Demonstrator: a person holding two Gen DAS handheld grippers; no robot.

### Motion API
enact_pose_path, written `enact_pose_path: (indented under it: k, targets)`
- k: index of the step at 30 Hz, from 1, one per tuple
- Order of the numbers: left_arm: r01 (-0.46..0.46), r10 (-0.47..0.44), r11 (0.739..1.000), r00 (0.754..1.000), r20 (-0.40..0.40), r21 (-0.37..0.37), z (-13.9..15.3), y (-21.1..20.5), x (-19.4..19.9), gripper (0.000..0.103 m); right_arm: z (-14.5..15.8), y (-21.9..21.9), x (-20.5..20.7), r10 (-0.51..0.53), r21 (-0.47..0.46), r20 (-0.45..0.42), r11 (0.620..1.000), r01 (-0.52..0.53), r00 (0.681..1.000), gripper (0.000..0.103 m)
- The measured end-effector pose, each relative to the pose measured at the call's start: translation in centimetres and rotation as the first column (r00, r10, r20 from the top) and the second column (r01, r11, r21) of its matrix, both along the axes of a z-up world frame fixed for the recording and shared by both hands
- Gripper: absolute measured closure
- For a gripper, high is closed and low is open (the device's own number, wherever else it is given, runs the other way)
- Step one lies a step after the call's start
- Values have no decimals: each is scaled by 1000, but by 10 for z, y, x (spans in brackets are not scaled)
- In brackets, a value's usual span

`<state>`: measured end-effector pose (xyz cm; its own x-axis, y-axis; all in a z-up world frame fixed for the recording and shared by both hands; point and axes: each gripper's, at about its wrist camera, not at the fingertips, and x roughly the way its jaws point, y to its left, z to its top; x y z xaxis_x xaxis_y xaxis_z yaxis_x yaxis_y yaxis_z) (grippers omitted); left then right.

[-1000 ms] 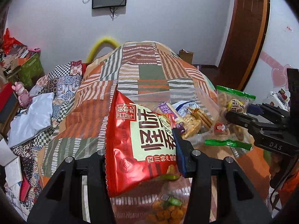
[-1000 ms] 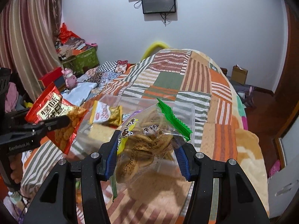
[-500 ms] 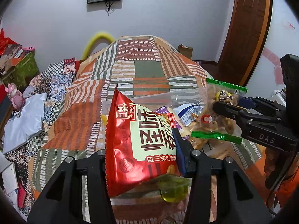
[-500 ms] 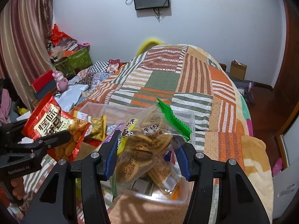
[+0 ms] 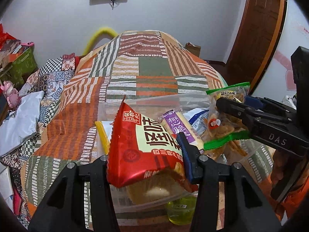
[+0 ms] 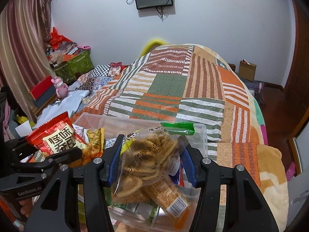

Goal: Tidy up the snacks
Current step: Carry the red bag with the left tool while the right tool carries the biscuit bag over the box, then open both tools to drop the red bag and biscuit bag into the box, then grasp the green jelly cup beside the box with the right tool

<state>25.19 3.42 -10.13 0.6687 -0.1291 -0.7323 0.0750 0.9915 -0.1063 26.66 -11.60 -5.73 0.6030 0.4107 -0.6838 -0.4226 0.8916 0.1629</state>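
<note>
- Status: mid-task, I'd say well along. The clear plastic box (image 5: 154, 101) sits at the near edge of the patchwork bedspread (image 5: 146, 65) and already holds several packs.
- In the box: purple-label pack (image 5: 178, 125), blue-white pack (image 5: 197, 120), yellow packet (image 6: 94, 137), orange barcode pack (image 6: 170, 201), green-white pack (image 6: 139, 209).
- Left gripper (image 5: 146, 154) is clamped on the red snack bag (image 5: 135, 127). The blue pad presses its right edge. The bag is tilted, its lower corner over the box's near-left corner — not down yet.
- Right gripper (image 6: 151, 150): its jaws have just been opening. The clear biscuit bag (image 6: 146, 166) with the green seal is between them.
  - Both pads look to be in contact with the film, so I read it as a loosening grip, not a full release.
  - The bag hangs over the right end of the box, its bottom touching or just above the barcode pack.
- Left to do, my estimate: let the biscuit bag drop in, then seat the red bag beside it.
- A yellow-green jelly cup (image 5: 179, 210) shows at the box's near wall. Can't tell whether it's inside or just outside; if outside, it needs loading too.
- The rest of the bedspread, out to the far edge, shows no loose snacks.
</note>
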Motion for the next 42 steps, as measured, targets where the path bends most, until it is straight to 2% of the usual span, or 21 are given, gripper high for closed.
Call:
enact_pose_path:
  k: [4,8,17,21,26,33,42]
  targets:
    - [-16,16,1000,1000,3,19,-3,0,0,52,-3,1,3,-10,-6,-18,1000,10,1000,46]
    - [-24,24,999,1000,1,33,-3,2,-3,45,-1,2,1,-13,-30,-26,999,12,1000,31]
    - [-32,32,999,999,20,23,10,5,-18,37,15,-1,-16,1,-49,21,999,0,1000,22]
    - [-39,37,999,998,53,33,22,4,-30,25,24,-5,-25,1,-42,41,999,1,999,21]
    - [-37,31,998,995,97,54,40,2,-49,18,36,-6,-41,9,-49,71,999,-6,997,20]
    - [-31,21,996,993,116,78,50,-3,-72,12,40,0,-64,50,-59,75,997,-46,996,20]
    - [-43,35,994,997,75,100,35,8,-98,12,25,17,-93,107,-74,40,992,-104,993,20]
